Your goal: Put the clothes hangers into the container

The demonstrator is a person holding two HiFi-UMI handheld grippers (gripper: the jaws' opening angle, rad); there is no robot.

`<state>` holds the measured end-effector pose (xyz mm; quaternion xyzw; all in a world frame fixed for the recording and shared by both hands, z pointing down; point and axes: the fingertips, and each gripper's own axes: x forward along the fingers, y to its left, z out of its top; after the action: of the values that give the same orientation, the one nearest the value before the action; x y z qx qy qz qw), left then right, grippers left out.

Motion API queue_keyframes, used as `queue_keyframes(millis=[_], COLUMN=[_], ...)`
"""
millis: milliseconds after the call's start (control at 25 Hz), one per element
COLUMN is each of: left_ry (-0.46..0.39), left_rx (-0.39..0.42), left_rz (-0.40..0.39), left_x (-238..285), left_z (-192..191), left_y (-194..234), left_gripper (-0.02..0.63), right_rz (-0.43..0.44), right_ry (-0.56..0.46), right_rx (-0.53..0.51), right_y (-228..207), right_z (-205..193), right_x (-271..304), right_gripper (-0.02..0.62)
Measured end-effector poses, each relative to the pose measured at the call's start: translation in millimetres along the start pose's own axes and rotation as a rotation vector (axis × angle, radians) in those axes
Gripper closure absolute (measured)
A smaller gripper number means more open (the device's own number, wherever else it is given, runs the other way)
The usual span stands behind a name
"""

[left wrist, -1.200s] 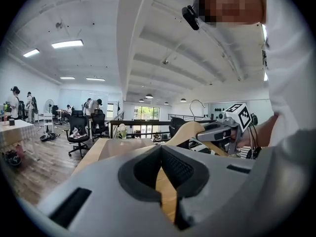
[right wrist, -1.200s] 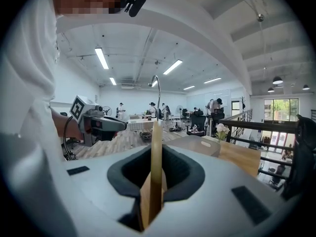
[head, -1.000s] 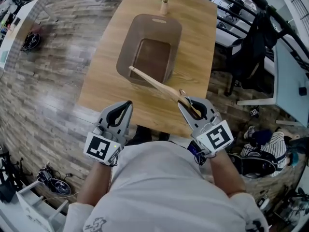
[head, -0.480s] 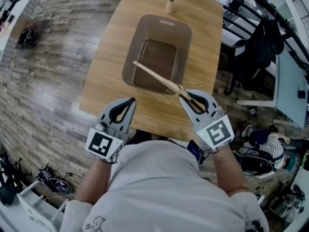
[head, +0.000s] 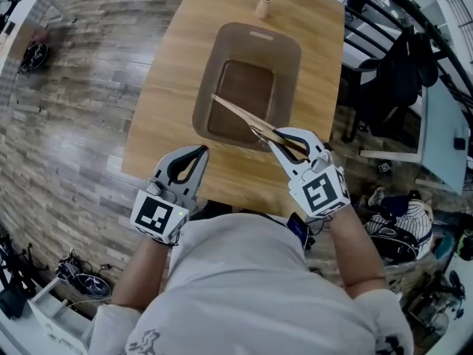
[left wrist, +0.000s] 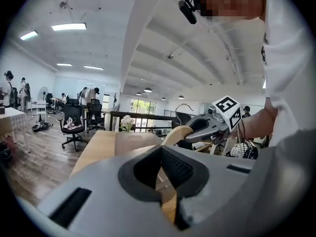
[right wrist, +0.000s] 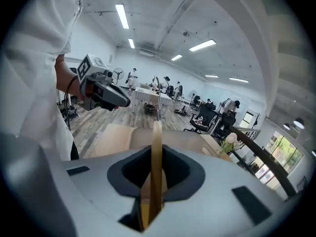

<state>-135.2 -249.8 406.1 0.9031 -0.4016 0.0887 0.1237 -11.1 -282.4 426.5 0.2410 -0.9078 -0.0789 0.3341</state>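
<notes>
**Hanger over the container mouth, not yet let go**

Right gripper [head: 284, 140] is clamped on one end of the wooden clothes hanger [head: 236, 112], gripping the thin wood edge-on. The rest of the hanger reaches out over the container [head: 290, 65], with its far tip above the near-left part of the opening. Left gripper [head: 194, 157] has its jaws together on nothing and sits off the container's near-left corner.

Risks, as I judge them:
- With such a narrow bite, the long arm could swivel in the jaws.
- Lowered too flat, the hanger could bridge the near rim and tip out onto the bench [head: 166, 87].
- The wire hook may snag the rim.

Room: the container interior looks empty, and the bench is bare to its left. A flower vase [head: 263, 6] stands just past the container's far rim, so keep any forward push short
</notes>
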Motion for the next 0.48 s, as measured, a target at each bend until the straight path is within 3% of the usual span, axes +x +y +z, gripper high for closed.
queue_keyframes(millis=[240, 480], left_ry=[0.026, 0.020], left_rx=[-0.010, -0.013], left_rz=[0.005, 0.006], left_x=[2, 5], left_z=[-3, -6], left_y=[16, 31], left_gripper=[0.600, 0.600], right_rz=[0.020, 0.077], right_ry=[0.101, 0.159], right_rx=[-0.229, -0.340], right_y=[-2, 4], right_z=[-2, -8], right_x=[32, 72], right_gripper=[0.534, 0.534])
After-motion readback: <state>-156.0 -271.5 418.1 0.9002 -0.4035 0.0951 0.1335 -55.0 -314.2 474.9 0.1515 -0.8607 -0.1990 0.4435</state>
